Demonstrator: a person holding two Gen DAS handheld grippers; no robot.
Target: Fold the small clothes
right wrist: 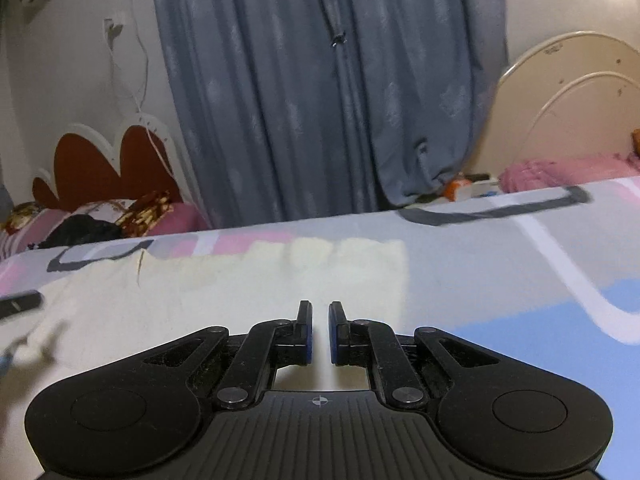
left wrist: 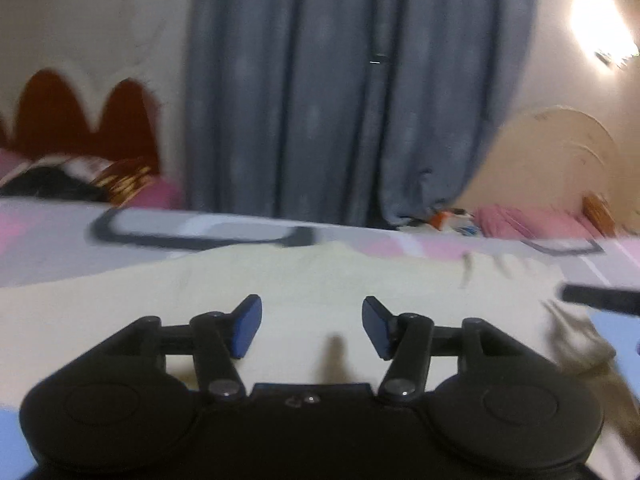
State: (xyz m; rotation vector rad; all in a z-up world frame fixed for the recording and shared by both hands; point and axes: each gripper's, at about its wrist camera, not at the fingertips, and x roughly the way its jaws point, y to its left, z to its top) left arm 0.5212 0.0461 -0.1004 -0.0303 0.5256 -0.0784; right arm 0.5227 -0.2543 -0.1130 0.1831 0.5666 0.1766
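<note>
Left gripper (left wrist: 312, 328) first: jaws spread wide, nothing btwn the blue pads (left wrist: 248, 326). It hovers low over the cream garment (left wrist: 304, 276), which lies spread on the patterned bedsheet (left wrist: 48, 240) right under and ahead of the fingers. Cloth runs off to both sides of the claw; whether the fingers touch it can't be told, view is blurred. To the right of this claw, a frayed or printed greyish patch (left wrist: 576, 340) sits at the garment's edge, too smeared to identify. A dark bar (left wrist: 600, 298) further right is prob. part of the other gripper, can't confirm.

Right gripper (right wrist: 320, 332): jaws narrow, a thin gap left btwn the pads, and no fabric visibly pinched in it. The garment (right wrist: 248, 280) lies ahead and to the left of this claw; its right edge ends just ahead-right of the fingertips, and beyond that is bare sheet (right wrist: 520, 280) w/ blue, pink and white shapes.

Background, both views: grey-blue curtain (right wrist: 320, 80) straight ahead, red-and-white headboard (right wrist: 100, 164) far left, pink bedding (right wrist: 560, 170) far right.

Step in hand, as I read it: garment looks laid flat, neither claw holding it, so this is the positioning stage before a fold. Next move likely needs each claw to go down to an edge or corner on its own side, left closing from wide, right opening a bit first to admit cloth, then lift together and carry over evenly. Thin cloth on a soft bed: risk of grabbing the sheet too.
</note>
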